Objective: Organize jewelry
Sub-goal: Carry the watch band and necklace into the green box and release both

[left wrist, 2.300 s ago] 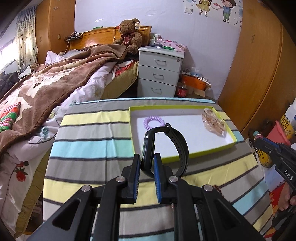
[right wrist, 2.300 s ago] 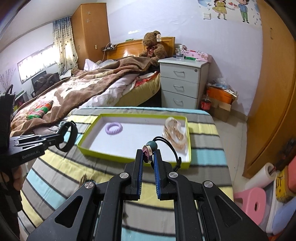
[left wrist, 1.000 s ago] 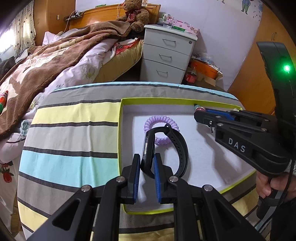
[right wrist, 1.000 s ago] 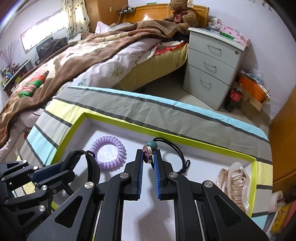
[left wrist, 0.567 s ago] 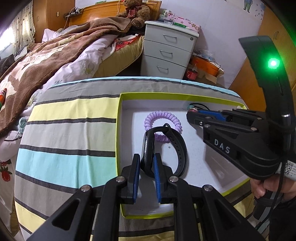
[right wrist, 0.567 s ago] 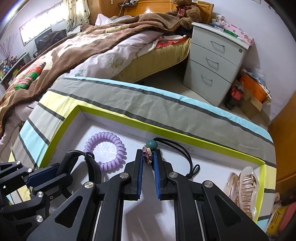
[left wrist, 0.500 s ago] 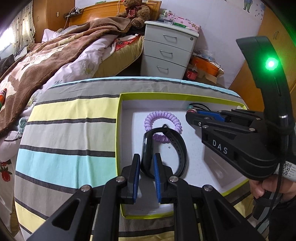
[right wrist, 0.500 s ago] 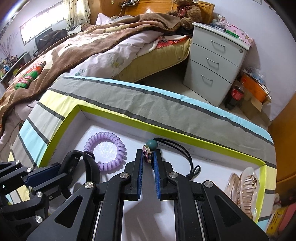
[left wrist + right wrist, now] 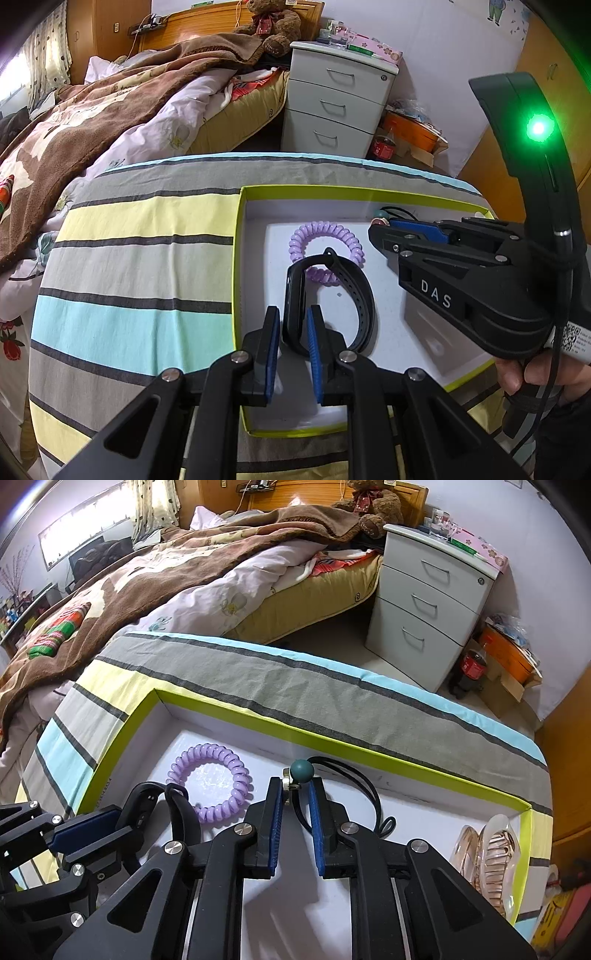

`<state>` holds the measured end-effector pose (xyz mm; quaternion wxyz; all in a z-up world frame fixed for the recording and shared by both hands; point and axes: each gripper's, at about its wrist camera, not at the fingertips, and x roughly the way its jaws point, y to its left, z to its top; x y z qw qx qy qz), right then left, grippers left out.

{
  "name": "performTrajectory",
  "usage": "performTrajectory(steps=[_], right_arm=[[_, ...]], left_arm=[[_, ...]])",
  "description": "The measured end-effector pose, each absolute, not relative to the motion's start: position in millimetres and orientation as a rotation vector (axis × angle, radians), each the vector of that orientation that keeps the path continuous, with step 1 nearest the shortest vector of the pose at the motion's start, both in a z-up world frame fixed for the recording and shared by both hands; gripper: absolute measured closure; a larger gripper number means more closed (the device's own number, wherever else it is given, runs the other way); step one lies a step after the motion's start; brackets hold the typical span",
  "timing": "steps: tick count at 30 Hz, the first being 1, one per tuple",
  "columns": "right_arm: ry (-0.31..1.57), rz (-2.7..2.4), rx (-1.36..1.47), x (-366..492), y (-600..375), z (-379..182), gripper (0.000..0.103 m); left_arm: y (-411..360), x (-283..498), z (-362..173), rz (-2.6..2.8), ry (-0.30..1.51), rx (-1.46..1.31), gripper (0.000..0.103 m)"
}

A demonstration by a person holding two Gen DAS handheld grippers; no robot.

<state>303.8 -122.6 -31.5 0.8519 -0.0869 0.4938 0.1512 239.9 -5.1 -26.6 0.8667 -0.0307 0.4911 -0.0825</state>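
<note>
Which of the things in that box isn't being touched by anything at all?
The clear hair claw, alone at the tray's right end. The purple coil tie touches the black wristband; both hand-held grippers hold items.

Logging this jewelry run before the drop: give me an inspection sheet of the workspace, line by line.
Surface: striped cloth under a green-rimmed tray.
Job's things: purple coil hair tie and clear hair claw lie in the tray; black wristband, black cord with teal bead.
Clutter: nothing seen.
Grippers: left gripper around the wristband with slight gaps; right gripper astride the cord, jaws slightly apart.
Cables: black lead at right hand.
Surroundings: bed, drawer unit, teddy bear.
</note>
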Motion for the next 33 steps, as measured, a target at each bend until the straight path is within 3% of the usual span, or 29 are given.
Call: performTrajectory(steps=[8,13,17,33], right_arm=[[1.025,0.315,-0.158,301,-126,-28,0.083],[1.015,0.313,-0.138,296,-130,-23,0.073],[1.007,0.312,-0.130,292,-132,-18,0.073],[0.914,0.317,-0.087,243,-141,19,0.073]], left_arm=[[-7,239,-25,-0.179,1.028,-0.059,0.076],[-8,236,-20,-0.179,1.017,-0.061,0.070],[-9,232,-14,-0.177,1.003,-0.058,0.063],[-7,196,14,-0.177,0.936,-0.058,0.057]])
